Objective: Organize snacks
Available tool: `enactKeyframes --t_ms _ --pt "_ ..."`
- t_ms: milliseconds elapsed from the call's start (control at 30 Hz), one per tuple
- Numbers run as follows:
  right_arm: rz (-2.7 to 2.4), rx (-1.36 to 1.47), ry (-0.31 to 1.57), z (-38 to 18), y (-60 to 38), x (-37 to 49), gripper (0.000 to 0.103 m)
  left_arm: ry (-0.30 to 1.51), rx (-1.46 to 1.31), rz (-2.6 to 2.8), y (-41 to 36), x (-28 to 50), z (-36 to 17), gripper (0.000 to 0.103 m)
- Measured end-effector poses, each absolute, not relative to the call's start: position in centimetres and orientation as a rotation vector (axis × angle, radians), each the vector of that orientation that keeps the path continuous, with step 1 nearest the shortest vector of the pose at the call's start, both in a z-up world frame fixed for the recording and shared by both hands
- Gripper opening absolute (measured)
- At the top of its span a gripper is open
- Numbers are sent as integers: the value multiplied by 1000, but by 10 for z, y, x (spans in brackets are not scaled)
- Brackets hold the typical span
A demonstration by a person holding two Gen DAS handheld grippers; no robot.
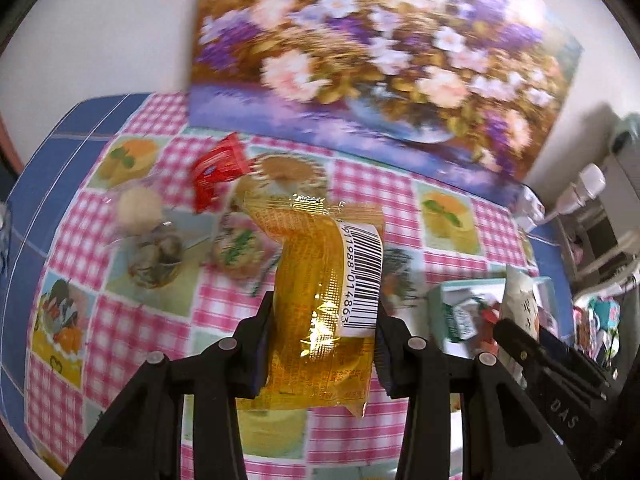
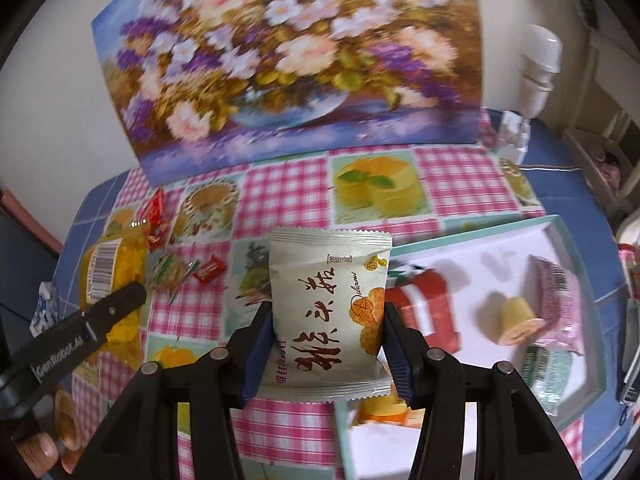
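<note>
Yellow packet [image 1: 320,280], pink-checked tablecloth [image 1: 372,184]

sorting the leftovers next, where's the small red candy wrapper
In the right wrist view the small red candy wrapper lies on the checked tablecloth, left of the held white snack packet, beside a green-striped sweet.

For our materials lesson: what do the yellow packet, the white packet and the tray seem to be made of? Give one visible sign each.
Yellow packet: thin glossy plastic film, see-through; it shows bright glare and wrinkles.
White packet: matte, faintly pearly film, probably plastic or foil-backed; its end seams are crimped and zigzag-cut.
Tray: looks like stiff card, white inside with a pale green rim; straight thin walls suggest it, though plastic is possible.
</note>
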State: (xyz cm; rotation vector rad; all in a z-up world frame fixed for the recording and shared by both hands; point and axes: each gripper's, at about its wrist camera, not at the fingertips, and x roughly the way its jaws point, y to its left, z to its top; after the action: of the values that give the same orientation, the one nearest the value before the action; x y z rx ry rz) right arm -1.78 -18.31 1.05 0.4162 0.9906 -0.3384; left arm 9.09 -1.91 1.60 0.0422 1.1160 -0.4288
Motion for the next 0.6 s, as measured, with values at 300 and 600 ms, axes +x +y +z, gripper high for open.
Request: enactKeyframes --t_ms 300,600 --pt "-459 493 935 26 -239 -50 55 1069 113 -571 -73 58 35 44" --pt "-555 595 897 28 -289 -81 55 1058 198 -661 -117 26 32 44"
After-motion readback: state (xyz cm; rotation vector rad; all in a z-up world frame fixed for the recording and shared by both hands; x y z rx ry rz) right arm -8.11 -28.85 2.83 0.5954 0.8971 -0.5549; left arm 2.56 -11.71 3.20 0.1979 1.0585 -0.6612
